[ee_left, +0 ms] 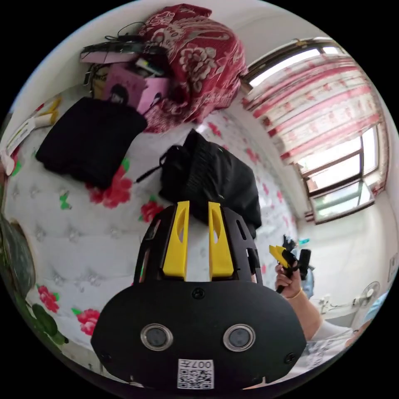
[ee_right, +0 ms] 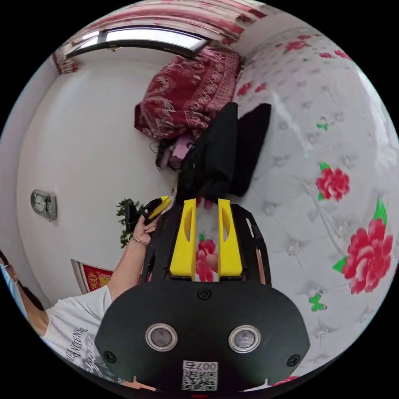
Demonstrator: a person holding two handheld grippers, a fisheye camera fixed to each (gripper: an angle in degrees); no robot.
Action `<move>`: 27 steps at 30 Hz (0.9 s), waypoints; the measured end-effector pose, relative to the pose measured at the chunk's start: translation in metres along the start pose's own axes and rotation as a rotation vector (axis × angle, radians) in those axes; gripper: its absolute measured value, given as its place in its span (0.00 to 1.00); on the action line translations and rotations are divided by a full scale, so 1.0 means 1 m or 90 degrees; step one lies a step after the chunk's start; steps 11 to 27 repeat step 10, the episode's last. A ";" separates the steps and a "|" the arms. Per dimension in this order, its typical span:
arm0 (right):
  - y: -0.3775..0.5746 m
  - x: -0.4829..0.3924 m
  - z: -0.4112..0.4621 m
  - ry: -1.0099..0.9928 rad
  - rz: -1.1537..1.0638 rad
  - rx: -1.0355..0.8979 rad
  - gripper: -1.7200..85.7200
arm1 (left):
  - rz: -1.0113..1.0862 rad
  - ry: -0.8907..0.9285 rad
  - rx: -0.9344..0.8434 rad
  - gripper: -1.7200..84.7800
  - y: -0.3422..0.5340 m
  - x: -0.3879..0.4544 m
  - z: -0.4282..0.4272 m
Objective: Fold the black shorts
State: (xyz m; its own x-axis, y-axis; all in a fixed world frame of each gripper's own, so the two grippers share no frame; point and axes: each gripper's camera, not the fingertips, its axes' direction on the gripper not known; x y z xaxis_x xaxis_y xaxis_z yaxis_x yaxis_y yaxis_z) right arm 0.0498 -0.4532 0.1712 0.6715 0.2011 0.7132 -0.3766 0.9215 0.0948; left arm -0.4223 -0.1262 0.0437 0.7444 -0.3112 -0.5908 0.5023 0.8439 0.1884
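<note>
I see shorts (ee_left: 208, 174) bunched on bed (ee_left: 75, 232), probably unfolded; left gripper (ee_left: 198, 208) and right gripper (ee_right: 206, 205) both released, empty.

The left gripper (ee_left: 198, 204) blocks the near edge of the black shorts (ee_left: 216, 174) in the left gripper view, so whether its parted jaws touch the cloth cannot be told. The right gripper (ee_left: 277, 252), held in a hand (ee_left: 289, 279) near the frame's edge, is too small to judge its jaw gap. A red patterned blanket (ee_left: 195, 54) hides part of the clutter beside it. In the right gripper view, the shorts cover much of the folded black garment (ee_right: 253, 145) behind them.
</note>
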 end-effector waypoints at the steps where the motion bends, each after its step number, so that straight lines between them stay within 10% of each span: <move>1: 0.015 0.008 0.003 0.014 0.006 -0.015 0.05 | 0.015 -0.012 -0.005 0.12 0.017 0.000 0.003; 10: 0.269 0.085 -0.167 0.434 0.203 0.037 0.09 | 0.217 -0.124 -0.197 0.12 0.218 0.093 0.055; 27: 0.269 0.085 -0.167 0.434 0.203 0.037 0.09 | 0.217 -0.124 -0.197 0.12 0.218 0.093 0.055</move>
